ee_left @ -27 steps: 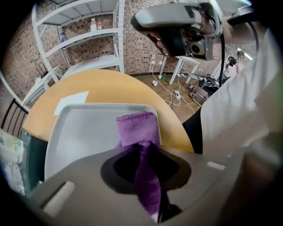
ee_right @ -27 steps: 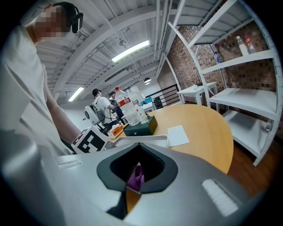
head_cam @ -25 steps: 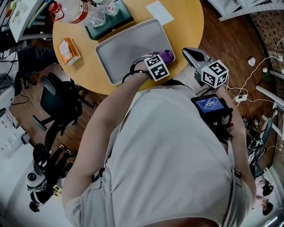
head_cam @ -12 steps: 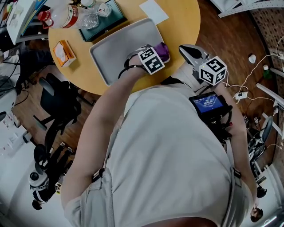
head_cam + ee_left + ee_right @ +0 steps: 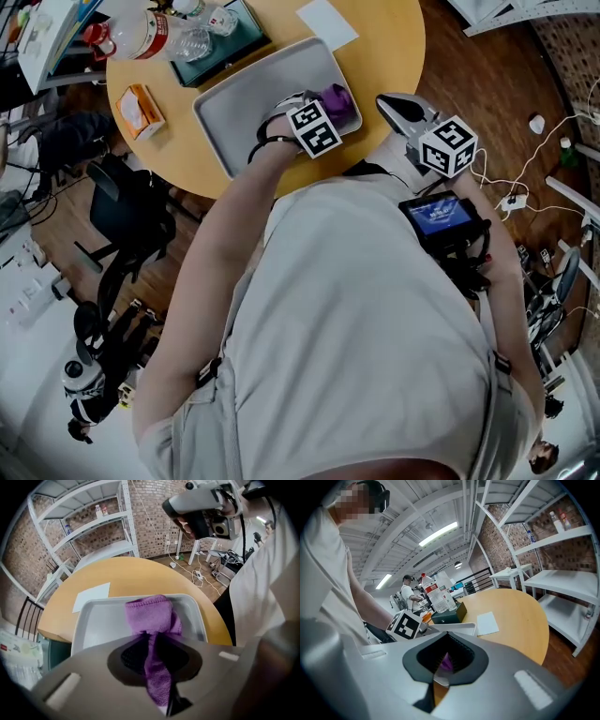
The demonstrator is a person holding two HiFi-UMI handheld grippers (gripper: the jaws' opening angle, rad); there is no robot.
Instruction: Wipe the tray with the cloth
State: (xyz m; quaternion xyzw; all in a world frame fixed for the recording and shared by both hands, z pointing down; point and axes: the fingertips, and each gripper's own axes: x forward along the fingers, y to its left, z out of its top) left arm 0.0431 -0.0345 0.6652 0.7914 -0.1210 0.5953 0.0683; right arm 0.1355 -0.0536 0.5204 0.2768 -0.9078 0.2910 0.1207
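Note:
A grey tray (image 5: 239, 103) lies on the round wooden table (image 5: 394, 56). A purple cloth (image 5: 337, 101) rests in the tray's near right corner. My left gripper (image 5: 317, 112) sits over that corner. In the left gripper view the cloth (image 5: 150, 613) runs from the tray (image 5: 98, 620) back between the jaws of the left gripper (image 5: 152, 639), which are closing and pinch it. My right gripper (image 5: 394, 106) hovers off the table edge to the right, jaws together and holding nothing. In the right gripper view the right gripper (image 5: 443, 660) points at the tray's end.
Plastic bottles (image 5: 150, 33) and a dark green box (image 5: 220, 42) stand behind the tray. A white paper (image 5: 326, 23) lies at the back right and an orange packet (image 5: 142, 110) at the left. A black chair (image 5: 131, 216) stands beside the table.
The left gripper with the cloth has stayed at the tray's near right corner, shifting only slightly toward the tray's middle. The right gripper has kept its place.

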